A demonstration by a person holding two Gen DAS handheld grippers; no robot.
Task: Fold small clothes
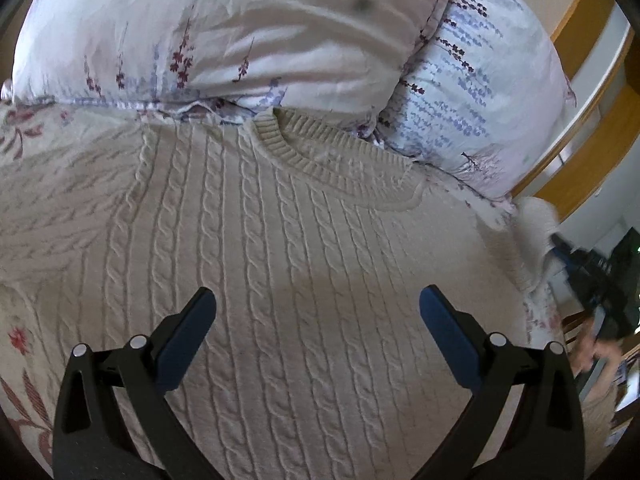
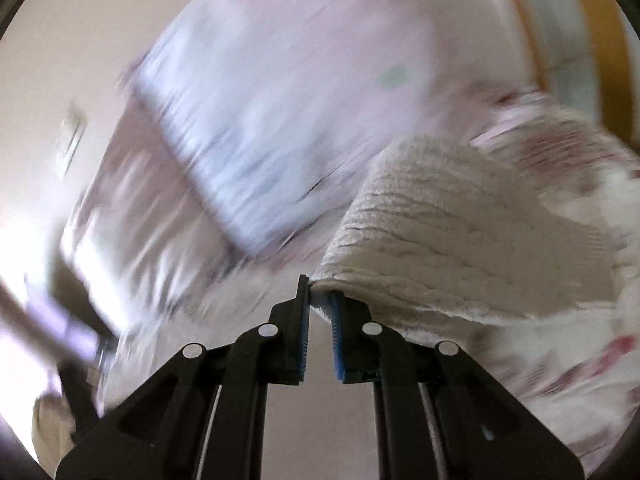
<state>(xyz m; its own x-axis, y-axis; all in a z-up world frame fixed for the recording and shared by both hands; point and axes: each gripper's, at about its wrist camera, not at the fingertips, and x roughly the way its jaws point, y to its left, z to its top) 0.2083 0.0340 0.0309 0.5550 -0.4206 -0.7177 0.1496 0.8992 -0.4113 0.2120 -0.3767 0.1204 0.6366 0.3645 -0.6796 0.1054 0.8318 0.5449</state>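
Mostly we find the right view blurred; right hand-held gripper (image 2: 319, 294) pinching sweater (image 1: 280, 248) edge, left hand-held gripper (image 1: 318, 304) spread wide above it; floral bed (image 1: 24, 120), pillows (image 1: 240, 28)

Ahead of my left gripper (image 1: 318, 300) the flat cream cable-knit sweater (image 1: 280, 240) lies clear, until two plump floral-print pillows (image 1: 224, 36) block the far side.

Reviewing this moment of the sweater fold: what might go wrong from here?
1. The right gripper pinches only a thin edge of the cream cable-knit sweater; the heavy knit may slip out during the lift.
2. The left gripper hovers open over the sweater body, pinning nothing, so the whole garment could drag instead of folding.
3. The collar lies against the pillows and may bunch.
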